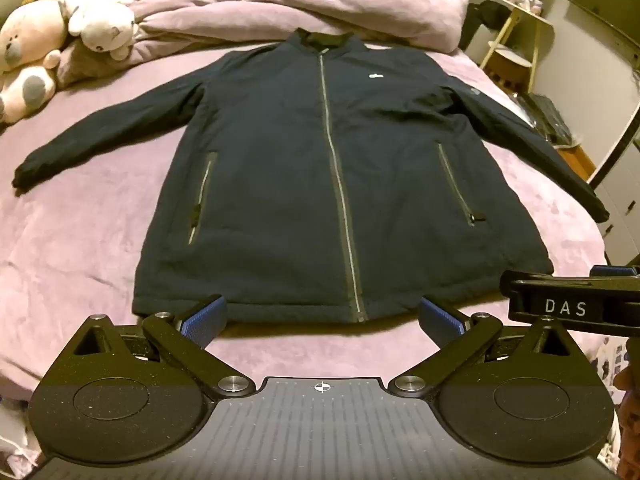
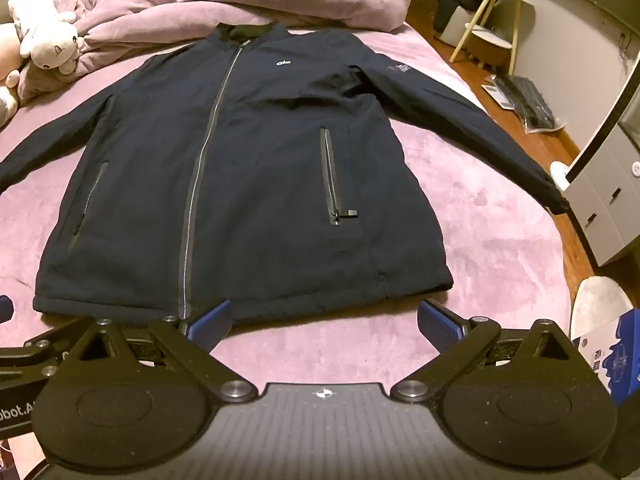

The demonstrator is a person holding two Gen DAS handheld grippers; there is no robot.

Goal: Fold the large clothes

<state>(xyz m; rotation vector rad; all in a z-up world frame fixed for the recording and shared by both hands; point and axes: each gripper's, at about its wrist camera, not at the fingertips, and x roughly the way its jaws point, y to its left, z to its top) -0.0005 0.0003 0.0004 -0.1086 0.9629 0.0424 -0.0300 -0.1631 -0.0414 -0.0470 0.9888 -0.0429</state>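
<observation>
Both tongs wide and empty: left gripper (image 1: 322, 318) poised at the foot of the bed with its blue-padded fingers (image 1: 204, 318) spread either side of the jacket's middle hem, gripping nothing; right gripper (image 2: 324, 320) just beside it, equally spread, hovering off the hem's right portion, also gripping nothing. Item: one dark navy zip-front jacket (image 1: 320, 168), laid flat and face up on a mauve plush bedspread (image 1: 80, 240), collar at the far end, hem nearest the tongs, both sleeves splayed outward and downward. Centre zip (image 1: 334, 176) closed along its length; two slanted zip pockets, the right one showing its pull tab (image 2: 346, 213); small white chest logo (image 2: 285, 63). Right sleeve (image 2: 480, 124) reaches toward the bed edge, its cuff near or at the edge; left sleeve cuff (image 1: 26, 172) lies well in on the bed. Handling, by judgement: lightly padded, soft and limp, moderately heavy for its size, shell probably a little slick, so a pinch should take both layers of fabric. Suggested holds: sleeve cuffs first, to bring the sleeves across the chest, or the two hem corners for a lengthwise fold; the zip line would serve as a fold guide. Surroundings: bunched mauve duvet (image 1: 320, 4) just beyond the collar, plush toys (image 1: 60, 28) at the far left corner, small side table (image 2: 492, 12) off the right of the bed.
</observation>
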